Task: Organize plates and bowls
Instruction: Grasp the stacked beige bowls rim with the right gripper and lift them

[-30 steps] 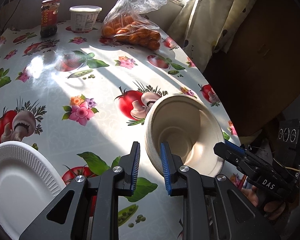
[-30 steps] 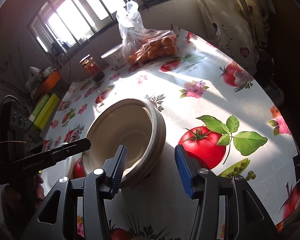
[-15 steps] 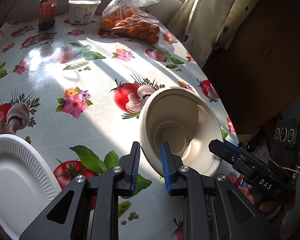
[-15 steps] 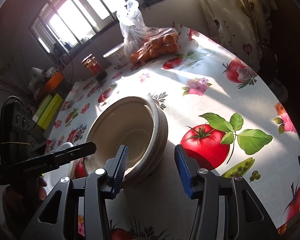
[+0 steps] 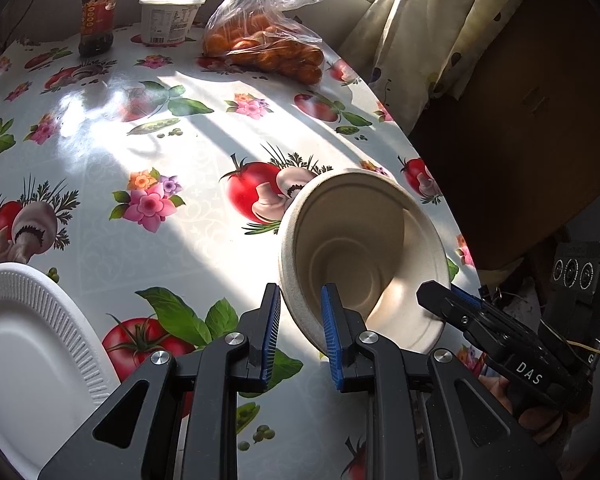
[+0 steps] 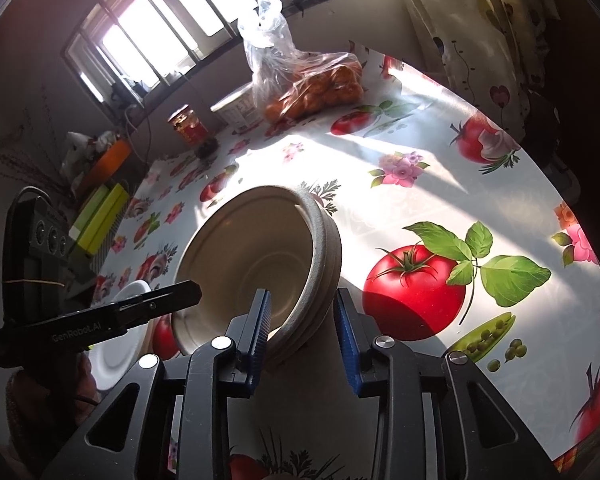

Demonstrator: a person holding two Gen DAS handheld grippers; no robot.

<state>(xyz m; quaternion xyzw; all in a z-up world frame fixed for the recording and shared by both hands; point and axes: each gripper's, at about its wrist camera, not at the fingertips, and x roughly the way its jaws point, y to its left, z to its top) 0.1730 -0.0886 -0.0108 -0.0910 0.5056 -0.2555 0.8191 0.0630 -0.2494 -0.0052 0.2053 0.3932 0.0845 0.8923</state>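
A stack of beige paper bowls (image 5: 364, 256) is tilted up off the table. My left gripper (image 5: 298, 332) is shut on the near rim of the stack, one pad inside and one outside. In the right wrist view the same bowl stack (image 6: 260, 276) sits between the pads of my right gripper (image 6: 302, 328), which straddles the opposite rim with a gap on the right side, so it is open. A white foam plate (image 5: 24, 344) lies flat at the lower left and also shows in the right wrist view (image 6: 120, 332).
At the table's far end stand a dark sauce jar (image 5: 98, 16), a white tub (image 5: 170, 18) and a plastic bag of oranges (image 5: 268, 40). A curtain (image 5: 428, 40) hangs by the right table edge (image 5: 432, 168). Green boxes (image 6: 100, 216) lie on a shelf at left.
The bowl stack has tipped up more steeply. The right gripper's pads have drawn closer around its rim. The left gripper keeps its hold.
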